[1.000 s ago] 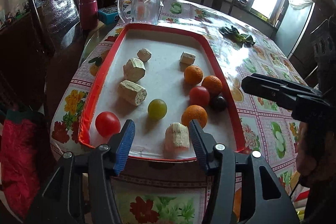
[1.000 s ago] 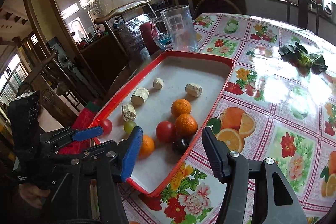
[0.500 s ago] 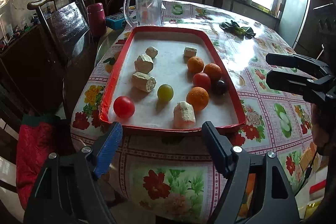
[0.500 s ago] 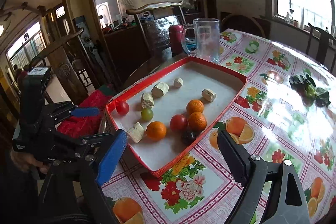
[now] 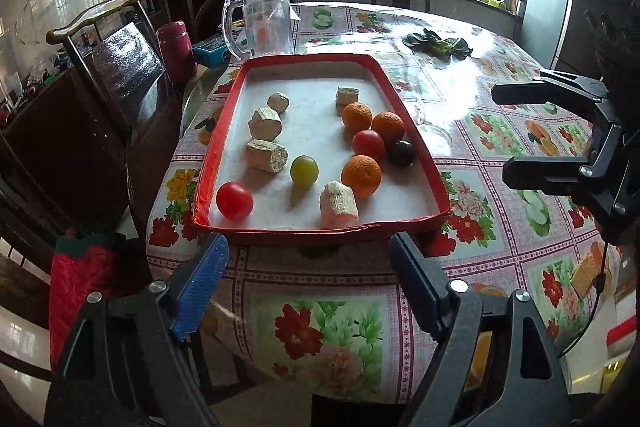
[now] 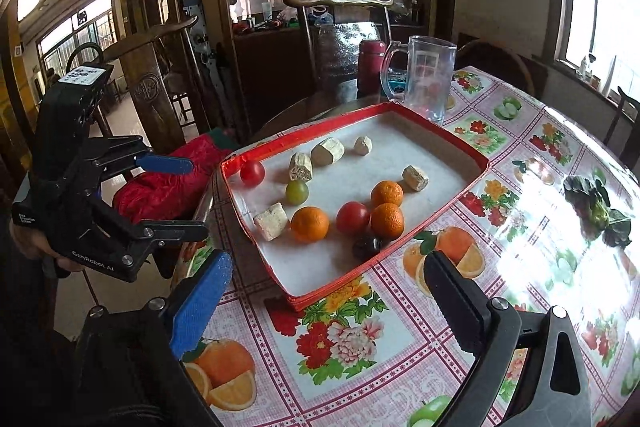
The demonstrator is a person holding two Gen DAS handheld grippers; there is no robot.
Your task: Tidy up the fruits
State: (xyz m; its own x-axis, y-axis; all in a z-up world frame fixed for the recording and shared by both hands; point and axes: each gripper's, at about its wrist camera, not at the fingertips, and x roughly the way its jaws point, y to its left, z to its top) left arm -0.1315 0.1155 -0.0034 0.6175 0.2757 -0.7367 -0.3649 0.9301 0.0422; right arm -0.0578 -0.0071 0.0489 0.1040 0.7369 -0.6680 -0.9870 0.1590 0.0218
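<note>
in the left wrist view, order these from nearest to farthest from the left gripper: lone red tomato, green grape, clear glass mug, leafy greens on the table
1. The lone red tomato, in the near left corner of the red tray, closest to the left gripper.
2. The green grape, mid-tray, a little farther in.
3. The clear glass mug, past the tray's far edge.
4. The dark leafy greens, far right on the tablecloth; close to the mug's depth, so this order is tentative.

Fruits (image 5: 362, 174) in tray (image 5: 412, 131), mug (image 5: 262, 21) behind tray

Left tongs (image 5: 308, 267) gape wide and empty at 6 o'clock; right tongs (image 6: 328, 275) likewise, jaws spread apart.
</note>
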